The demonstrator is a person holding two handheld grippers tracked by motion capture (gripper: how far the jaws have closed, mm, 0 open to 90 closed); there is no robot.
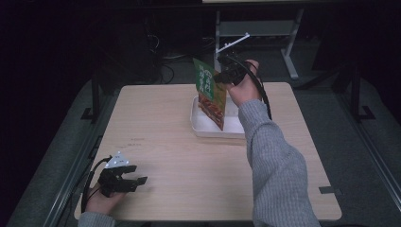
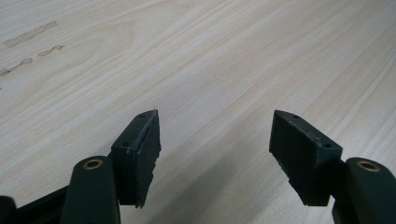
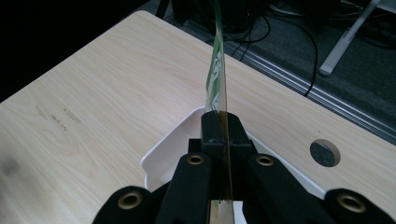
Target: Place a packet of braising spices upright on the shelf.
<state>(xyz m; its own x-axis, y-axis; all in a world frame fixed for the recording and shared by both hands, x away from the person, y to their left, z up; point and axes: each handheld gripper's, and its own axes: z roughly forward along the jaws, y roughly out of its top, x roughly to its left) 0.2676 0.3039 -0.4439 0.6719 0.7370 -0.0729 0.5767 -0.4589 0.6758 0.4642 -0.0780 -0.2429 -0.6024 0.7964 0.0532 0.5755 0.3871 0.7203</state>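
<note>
A flat food packet (image 1: 209, 92), green at the top and orange-red below, hangs upright over a white tray (image 1: 204, 126) at the back middle of the table. My right gripper (image 1: 223, 75) is shut on the packet's upper edge. In the right gripper view the packet (image 3: 216, 70) stands edge-on, clamped between the two black jaws of the gripper (image 3: 221, 123), with the tray (image 3: 163, 156) beneath it. My left gripper (image 1: 141, 180) rests low near the table's front left corner, held by a hand. Its jaws (image 2: 215, 140) stand wide apart over bare wood with nothing between them.
The light wooden table (image 1: 161, 142) has faint tape marks (image 1: 135, 140) at the left. A round grey cable cap (image 3: 325, 152) sits in the tabletop beyond the tray. Cables and a white desk frame (image 1: 255, 33) lie on the dark floor behind the table.
</note>
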